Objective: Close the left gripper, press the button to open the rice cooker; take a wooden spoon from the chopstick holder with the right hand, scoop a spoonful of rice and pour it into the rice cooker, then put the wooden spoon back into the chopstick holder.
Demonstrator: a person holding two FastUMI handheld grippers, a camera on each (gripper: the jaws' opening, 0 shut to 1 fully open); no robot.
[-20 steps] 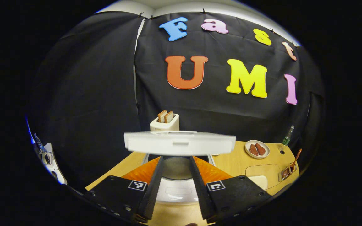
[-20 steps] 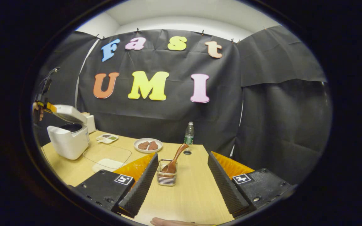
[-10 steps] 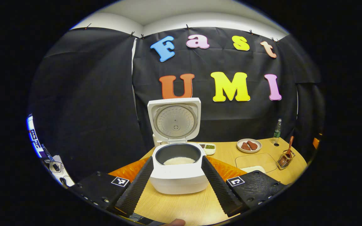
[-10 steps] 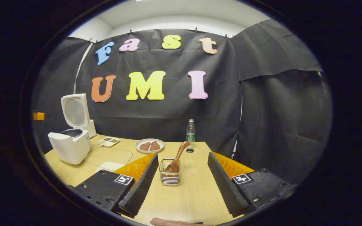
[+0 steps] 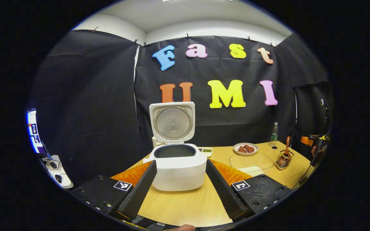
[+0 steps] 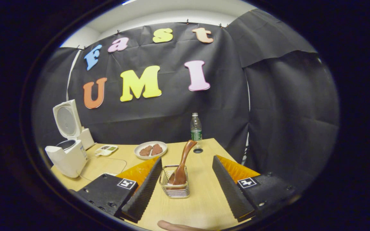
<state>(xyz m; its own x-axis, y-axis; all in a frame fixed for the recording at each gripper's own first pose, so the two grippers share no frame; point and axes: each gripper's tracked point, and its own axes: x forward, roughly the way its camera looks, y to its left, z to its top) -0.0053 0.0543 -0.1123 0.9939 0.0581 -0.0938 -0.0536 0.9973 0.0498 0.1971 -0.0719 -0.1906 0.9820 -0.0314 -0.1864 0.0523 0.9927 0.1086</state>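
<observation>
The white rice cooker [image 5: 178, 171] stands with its lid [image 5: 172, 123] raised upright and its dark pot showing. My left gripper [image 5: 180, 162] is open, drawn back from the cooker, whose body shows between the fingers without contact. A wire chopstick holder [image 6: 175, 185] holds the brown wooden spoon [image 6: 182, 162], handle leaning up and right. My right gripper [image 6: 186, 158] is open, one finger on each side of the holder, touching neither it nor the spoon. The cooker [image 6: 66, 155] sits at the table's far left in the right gripper view. A clear container [image 5: 251, 164] with white rice lies between cooker and holder.
A plate of brown food [image 6: 149, 149], a water bottle [image 6: 196, 126] and a small divided dish [image 6: 106, 149] stand along the back of the wooden table [image 6: 201, 205]. A toaster [image 6: 87, 138] sits behind the cooker. Black cloth walls close in the back and right.
The cooker's lid swung from half-raised to fully upright. My left gripper backed away from the cooker and spread wider. My right gripper moved closer to the holder.
</observation>
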